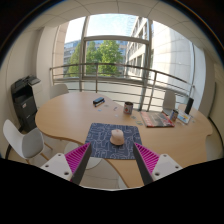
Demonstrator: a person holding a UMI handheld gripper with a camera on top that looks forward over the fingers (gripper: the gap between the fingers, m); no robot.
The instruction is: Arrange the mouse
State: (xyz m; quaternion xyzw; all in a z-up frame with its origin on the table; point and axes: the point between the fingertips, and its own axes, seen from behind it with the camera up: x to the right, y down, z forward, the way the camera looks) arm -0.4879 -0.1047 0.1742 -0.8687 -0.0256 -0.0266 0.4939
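A pale, whitish mouse (117, 137) lies on a dark blue patterned mouse mat (111, 140) on a round wooden table (60, 118). My gripper (111, 160) hangs above the table's near edge, with the mat and mouse just ahead of the fingers. The fingers, with their pink pads (79, 156), stand wide apart with nothing between them. The mouse is ahead of the gap, nearer the right finger (146, 157).
A dark small box (98, 101) and a cup (128, 107) stand at the table's far side. Papers or books (160, 119) lie on the right. White chairs (22, 140) stand at left, near front and right. A black cabinet (24, 100) stands left; windows behind.
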